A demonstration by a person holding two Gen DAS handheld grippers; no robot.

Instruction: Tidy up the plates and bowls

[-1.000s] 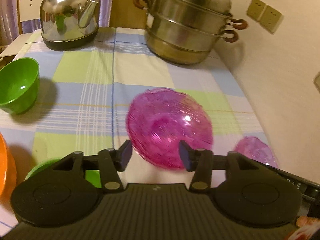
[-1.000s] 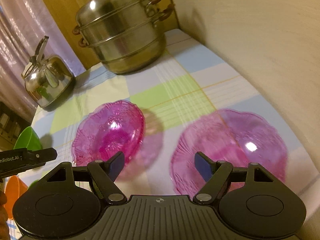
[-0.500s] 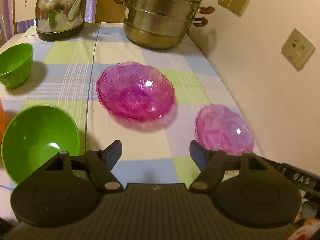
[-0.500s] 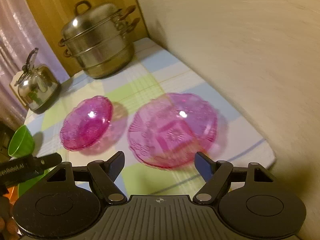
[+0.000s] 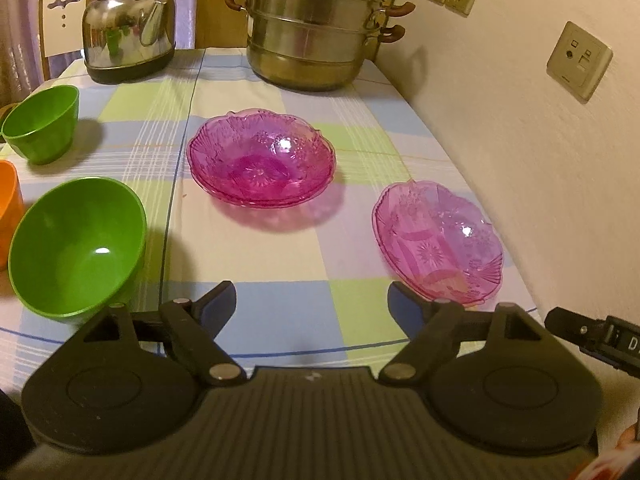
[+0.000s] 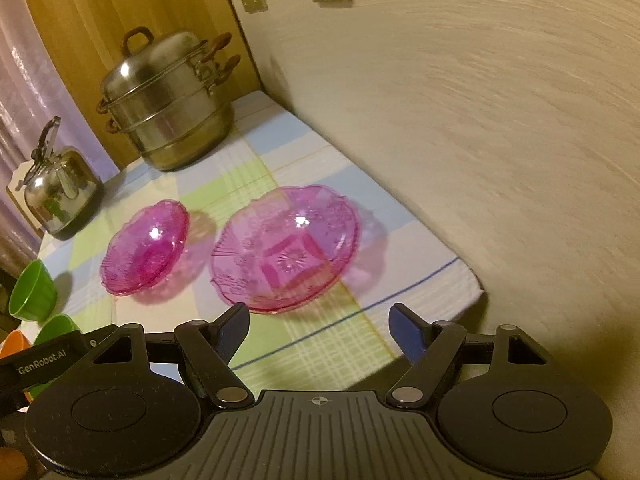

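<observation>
Both grippers empty, held over the near table edge.
Left gripper (image 5: pixel 310 300): jaws opening, nothing between; right gripper (image 6: pixel 318 322): jaws wide, nothing gripped. Stacked pink bowls (image 5: pixel 262 158) sit mid-table; pink plate (image 5: pixel 438 242) lies near the wall-side edge; bare cloth is seen between them.

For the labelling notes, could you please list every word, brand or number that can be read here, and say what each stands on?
"GenRobot.AI": on the black bar of the left tool, seen at the left edge of the right wrist view.
"D": on the black bar of the right tool, at the right edge of the left wrist view; the rest is cut off.
Wall sockets: no readable marking.
</observation>
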